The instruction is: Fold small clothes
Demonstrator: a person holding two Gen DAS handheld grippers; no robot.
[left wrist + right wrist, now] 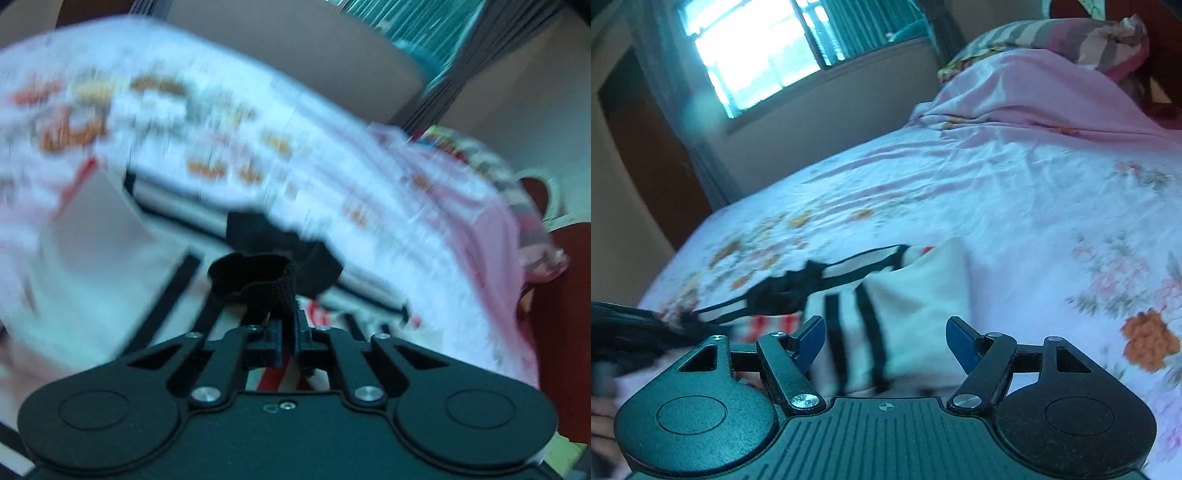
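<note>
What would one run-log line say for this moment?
left gripper: shut on black strap | right gripper: open, over white garment, not gripping | surface: floral bedsheet | fold: not yet done

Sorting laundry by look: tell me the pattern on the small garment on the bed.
White with black stripes, clearest in the right wrist view.

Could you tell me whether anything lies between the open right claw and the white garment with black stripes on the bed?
Nothing visible does. The right claw is open just above the white garment, which lies on the floral bedsheet with only air between them.
</note>
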